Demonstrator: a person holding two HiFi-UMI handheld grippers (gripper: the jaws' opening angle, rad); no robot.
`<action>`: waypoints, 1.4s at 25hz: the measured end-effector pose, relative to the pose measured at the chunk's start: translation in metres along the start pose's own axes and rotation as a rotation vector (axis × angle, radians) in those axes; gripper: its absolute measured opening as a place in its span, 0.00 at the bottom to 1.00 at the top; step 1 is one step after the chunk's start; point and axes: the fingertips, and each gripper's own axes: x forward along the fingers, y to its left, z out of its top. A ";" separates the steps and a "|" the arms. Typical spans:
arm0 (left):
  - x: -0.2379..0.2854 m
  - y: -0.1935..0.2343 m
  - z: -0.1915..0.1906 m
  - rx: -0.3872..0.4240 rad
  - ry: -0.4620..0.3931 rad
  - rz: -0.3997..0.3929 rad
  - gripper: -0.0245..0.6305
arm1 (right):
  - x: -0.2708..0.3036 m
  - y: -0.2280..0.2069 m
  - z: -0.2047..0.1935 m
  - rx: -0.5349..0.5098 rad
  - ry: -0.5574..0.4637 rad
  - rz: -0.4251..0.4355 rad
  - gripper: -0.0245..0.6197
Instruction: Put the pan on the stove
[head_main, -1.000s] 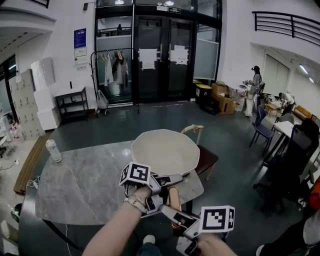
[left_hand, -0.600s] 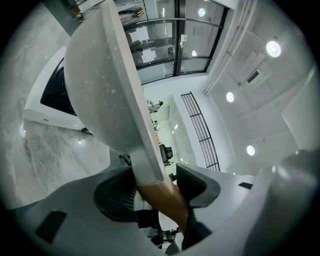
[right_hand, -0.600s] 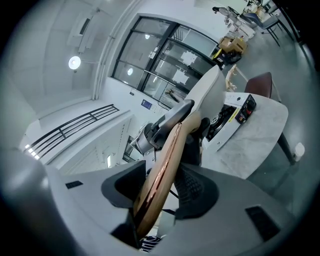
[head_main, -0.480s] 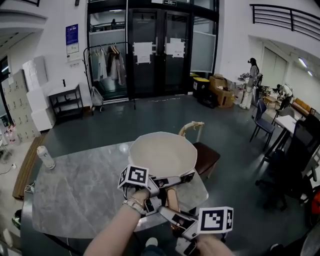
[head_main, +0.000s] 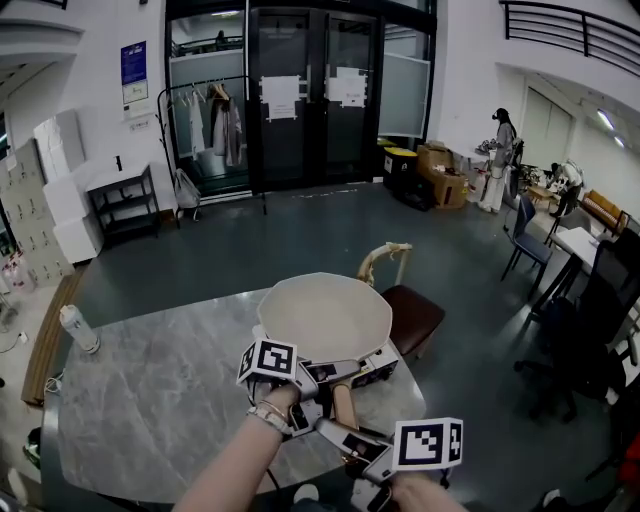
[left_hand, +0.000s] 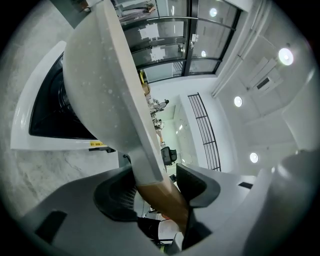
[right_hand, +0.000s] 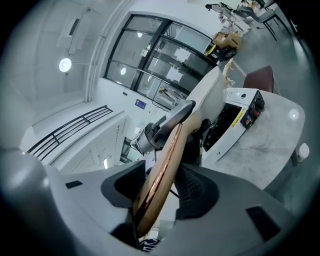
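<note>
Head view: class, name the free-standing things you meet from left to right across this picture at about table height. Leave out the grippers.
bottle → pan → red chair seat → blue chair

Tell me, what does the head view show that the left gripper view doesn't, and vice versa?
Only the head view: the right gripper, a bottle and a chair. Only the left gripper view: a close look at the left gripper with its jaws clamped on the wooden pan handle, and ceiling lights. Both: the pale pan, the stove and the marble table.
</note>
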 end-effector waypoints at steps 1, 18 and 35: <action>0.001 0.002 0.003 -0.003 0.002 0.000 0.40 | 0.003 -0.002 0.002 0.001 0.001 0.001 0.34; -0.001 0.030 0.029 -0.030 -0.003 -0.007 0.40 | 0.034 -0.020 0.012 0.012 0.018 -0.006 0.34; -0.029 0.038 0.030 0.064 -0.053 0.042 0.50 | 0.038 -0.033 0.002 0.051 0.051 -0.054 0.29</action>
